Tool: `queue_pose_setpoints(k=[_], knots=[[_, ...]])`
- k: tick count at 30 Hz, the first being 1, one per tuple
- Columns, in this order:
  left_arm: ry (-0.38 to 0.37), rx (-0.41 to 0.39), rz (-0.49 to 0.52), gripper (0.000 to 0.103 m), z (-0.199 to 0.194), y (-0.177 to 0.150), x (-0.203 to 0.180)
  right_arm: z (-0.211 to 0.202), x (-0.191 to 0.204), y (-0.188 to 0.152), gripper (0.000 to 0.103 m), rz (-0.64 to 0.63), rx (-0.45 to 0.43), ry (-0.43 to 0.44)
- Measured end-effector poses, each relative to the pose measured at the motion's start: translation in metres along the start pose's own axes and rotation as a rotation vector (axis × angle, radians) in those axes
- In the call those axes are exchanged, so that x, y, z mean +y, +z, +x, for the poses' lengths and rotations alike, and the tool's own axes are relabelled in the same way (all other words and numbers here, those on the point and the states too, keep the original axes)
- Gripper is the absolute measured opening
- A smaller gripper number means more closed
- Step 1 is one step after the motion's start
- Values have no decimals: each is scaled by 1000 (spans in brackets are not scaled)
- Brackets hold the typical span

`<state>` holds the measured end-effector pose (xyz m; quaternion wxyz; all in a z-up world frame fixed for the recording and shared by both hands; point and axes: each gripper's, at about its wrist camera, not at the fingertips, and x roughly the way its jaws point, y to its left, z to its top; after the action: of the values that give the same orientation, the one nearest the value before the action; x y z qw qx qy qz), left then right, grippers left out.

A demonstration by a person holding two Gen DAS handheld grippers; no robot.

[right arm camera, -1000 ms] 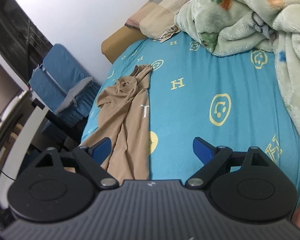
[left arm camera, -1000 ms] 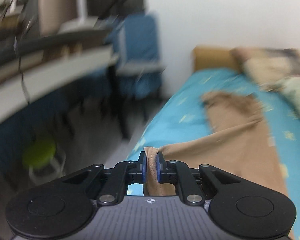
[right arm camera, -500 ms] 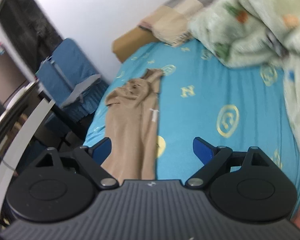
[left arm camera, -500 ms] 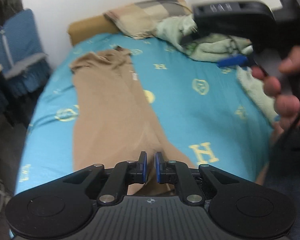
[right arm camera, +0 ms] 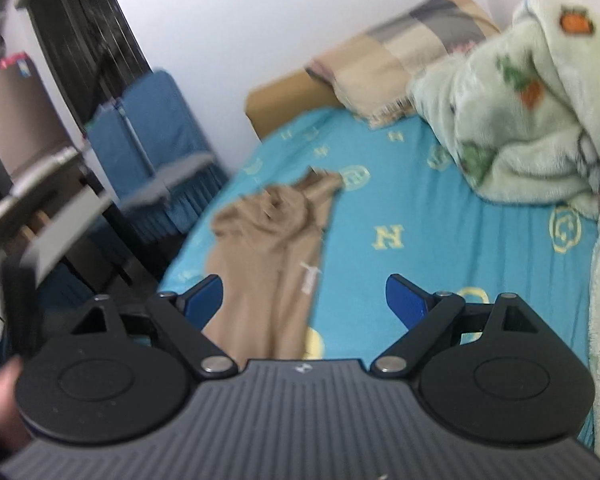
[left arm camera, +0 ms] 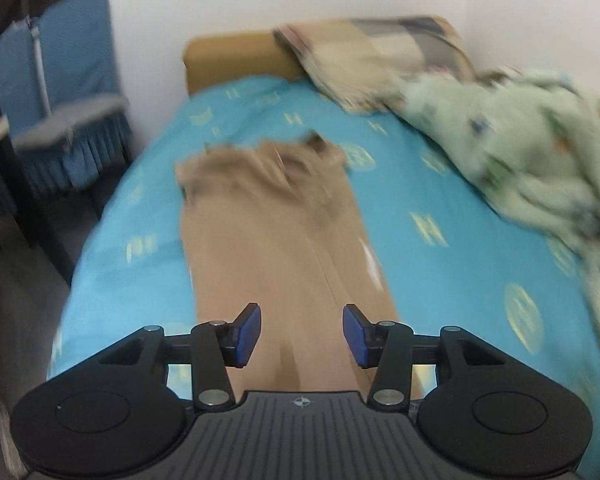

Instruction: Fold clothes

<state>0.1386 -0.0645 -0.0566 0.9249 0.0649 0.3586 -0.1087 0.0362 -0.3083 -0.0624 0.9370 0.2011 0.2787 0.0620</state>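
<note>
A tan pair of trousers lies stretched lengthwise on the turquoise bed sheet, waistband crumpled at the far end. My left gripper hovers over the near leg end with its jaws opening; the cloth lies below and between the blue pads, which do not press on it. In the right wrist view the same trousers run under the left finger. My right gripper stands wide open above the sheet, nothing held.
A pale green fleece blanket is heaped on the right of the bed, a checked pillow at its head. Blue chair and dark desk stand left of the bed. A hand shows at the lower left.
My left gripper let go of the trouser end, its jaws parted, and it swung to face along the bed. The right gripper shifted slightly and rolled, staying open.
</note>
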Motion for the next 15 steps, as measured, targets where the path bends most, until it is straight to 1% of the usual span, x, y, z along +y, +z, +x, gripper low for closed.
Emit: queue_pose_setpoints(k=[2, 4, 6, 9, 11, 13, 14, 15], knots=[[5, -31, -49, 47, 47, 34, 6, 19, -8, -3, 90, 9, 33, -30], [23, -57, -66, 47, 93, 64, 5, 34, -16, -4, 90, 48, 61, -16], [62, -78, -69, 47, 135, 85, 2, 48, -21, -6, 90, 69, 85, -7], [91, -76, -53, 45, 195, 106, -2, 69, -26, -10, 90, 90, 129, -4], [149, -55, -17, 38, 228, 113, -5, 82, -31, -13, 90, 116, 160, -5], [210, -28, 8, 21, 258, 117, -6, 91, -33, -16, 90, 143, 184, -1], [212, -23, 7, 15, 266, 119, -6, 95, -34, -16, 90, 151, 192, 0], [203, -26, 18, 3, 270, 120, -6, 98, -33, -17, 90, 151, 195, -1]])
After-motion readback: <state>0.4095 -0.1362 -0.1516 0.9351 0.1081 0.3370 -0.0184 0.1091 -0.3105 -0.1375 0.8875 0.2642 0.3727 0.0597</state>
